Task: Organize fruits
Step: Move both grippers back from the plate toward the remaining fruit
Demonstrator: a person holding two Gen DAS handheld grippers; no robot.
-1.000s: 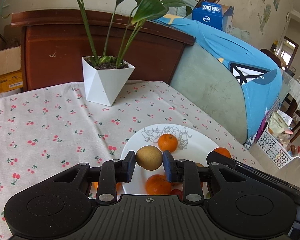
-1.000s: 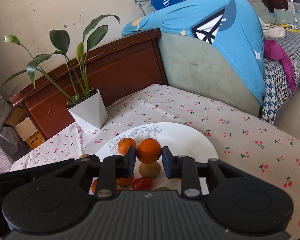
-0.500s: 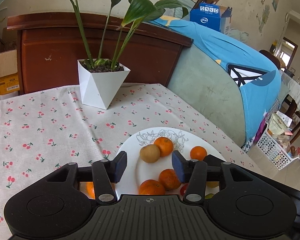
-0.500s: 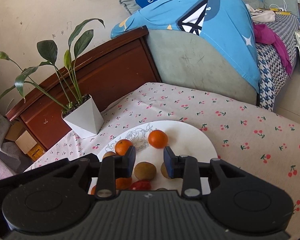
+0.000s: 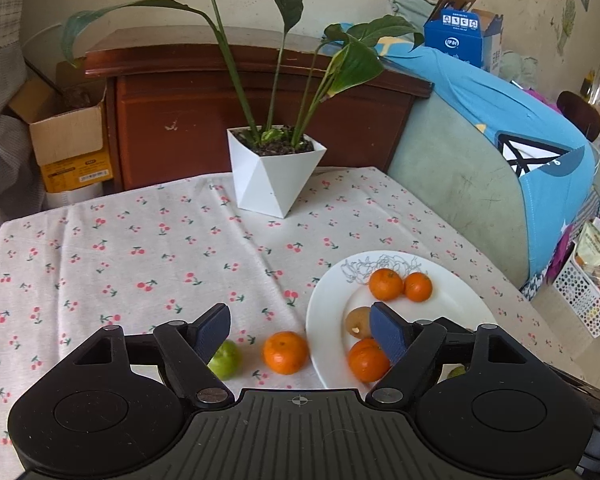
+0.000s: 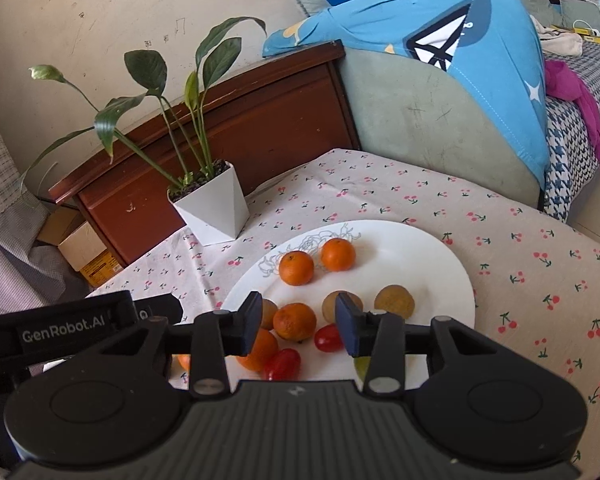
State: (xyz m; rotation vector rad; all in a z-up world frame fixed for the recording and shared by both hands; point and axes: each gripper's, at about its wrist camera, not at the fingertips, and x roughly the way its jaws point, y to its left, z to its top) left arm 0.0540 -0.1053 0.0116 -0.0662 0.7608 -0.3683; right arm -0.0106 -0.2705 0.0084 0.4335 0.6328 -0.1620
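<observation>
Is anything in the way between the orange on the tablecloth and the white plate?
Nothing visible. The orange lies on bare cloth just beside the plate rim, with the green fruit on its other side.

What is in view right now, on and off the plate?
tablecloth: one, cherry-print, over table
plate: one, white, on tablecloth
plate oranges: four, orange, on plate
brown fruits: three, brown, mid-plate
cherry tomatoes: two, red, plate's near side
loose orange: one, orange, on cloth left of plate
green fruit: one, green, beside loose orange
potted plant: one, white pot, table's far side
left gripper: one, black, jaws just opening, gripping nothing
right gripper: one, black, jaws just opening, gripping nothing
</observation>
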